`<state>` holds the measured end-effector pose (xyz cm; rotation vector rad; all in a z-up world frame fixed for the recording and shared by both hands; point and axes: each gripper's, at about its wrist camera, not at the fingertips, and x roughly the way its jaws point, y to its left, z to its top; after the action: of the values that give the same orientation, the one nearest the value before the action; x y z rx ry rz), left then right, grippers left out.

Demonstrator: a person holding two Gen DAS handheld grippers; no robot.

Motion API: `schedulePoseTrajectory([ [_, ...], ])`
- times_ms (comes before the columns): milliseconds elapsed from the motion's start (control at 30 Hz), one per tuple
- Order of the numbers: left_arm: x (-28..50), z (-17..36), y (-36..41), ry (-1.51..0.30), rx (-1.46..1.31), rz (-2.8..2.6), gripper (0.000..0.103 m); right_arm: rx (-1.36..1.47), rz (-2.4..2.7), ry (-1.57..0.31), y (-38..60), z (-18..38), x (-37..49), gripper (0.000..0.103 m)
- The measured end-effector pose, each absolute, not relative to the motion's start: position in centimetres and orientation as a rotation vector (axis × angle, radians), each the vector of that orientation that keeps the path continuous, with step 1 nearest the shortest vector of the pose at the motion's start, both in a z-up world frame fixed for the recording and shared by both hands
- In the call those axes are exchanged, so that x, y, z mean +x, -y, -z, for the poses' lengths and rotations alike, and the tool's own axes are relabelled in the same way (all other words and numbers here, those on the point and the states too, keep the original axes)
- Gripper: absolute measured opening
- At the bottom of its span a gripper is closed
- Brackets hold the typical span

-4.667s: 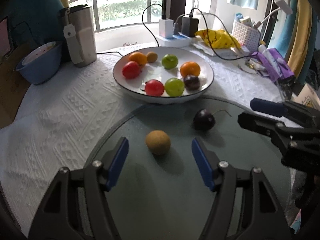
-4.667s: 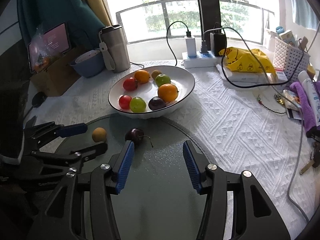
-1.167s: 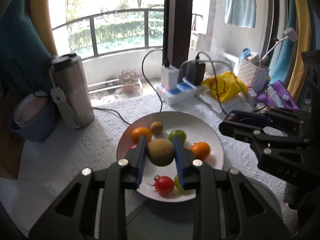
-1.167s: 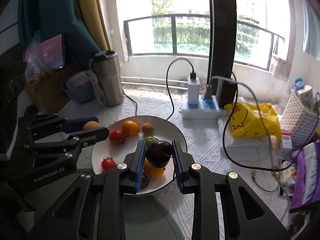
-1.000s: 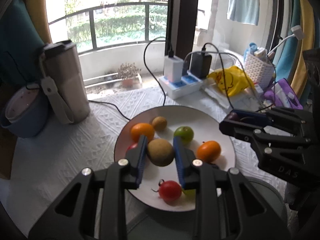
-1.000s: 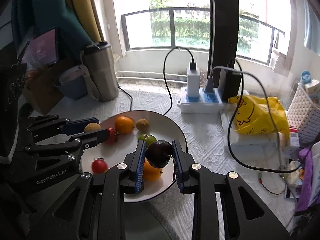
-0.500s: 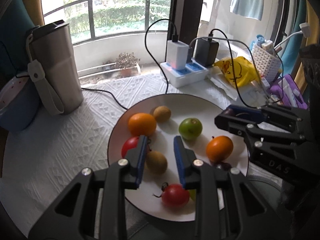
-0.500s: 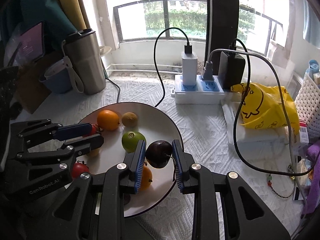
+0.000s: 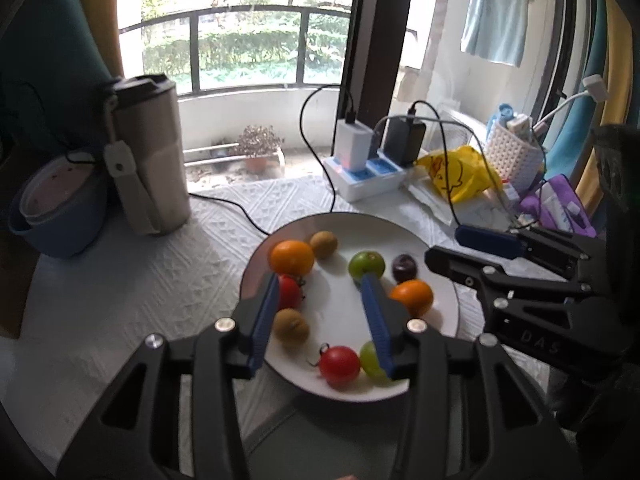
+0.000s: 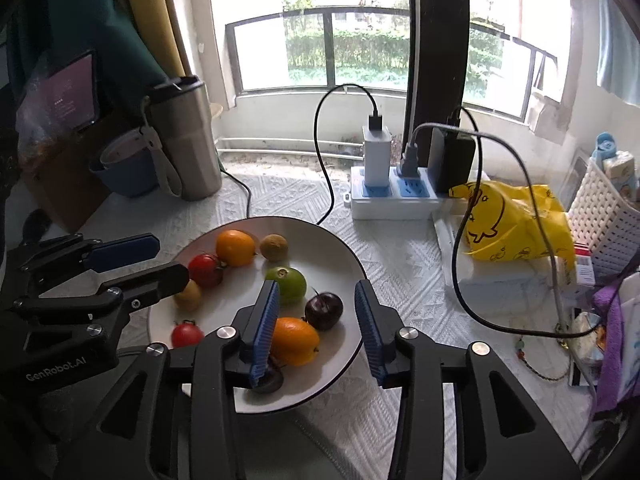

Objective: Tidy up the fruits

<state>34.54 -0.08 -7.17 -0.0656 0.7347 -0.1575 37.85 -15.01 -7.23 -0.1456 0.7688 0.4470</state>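
Hovering over the plate (image 9: 448,280), left gripper (image 9: 322,312) and right gripper (image 10: 316,322), jaws apart, empty.

This is a lived-in home, a room opening onto a railed balcony (image 10: 360,12) with hedges outside and a towel (image 9: 496,16) hung up to dry. The counter (image 9: 132,280) wears a white textured cloth and carries everyday clutter: a steel tumbler (image 9: 148,156), a blue bowl (image 9: 56,216), a power strip (image 10: 394,200) with chargers plugged in, a yellow bag (image 10: 516,220), a white basket (image 10: 600,220) of toiletries. A plate (image 10: 340,252) of fruit sits among it all.
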Motion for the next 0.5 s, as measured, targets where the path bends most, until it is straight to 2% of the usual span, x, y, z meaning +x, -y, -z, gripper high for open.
schedulePoseTrajectory([
  [300,30.9,5.1,0.2,-0.694,-0.063,0.159,0.048,-0.146,-0.437,-0.724,15.6,4.8,34.2,0.044],
  [500,28.1,3.6,0.5,-0.658,-0.061,0.158,0.069,-0.147,-0.432,-0.687,15.8,3.2,31.3,0.045],
])
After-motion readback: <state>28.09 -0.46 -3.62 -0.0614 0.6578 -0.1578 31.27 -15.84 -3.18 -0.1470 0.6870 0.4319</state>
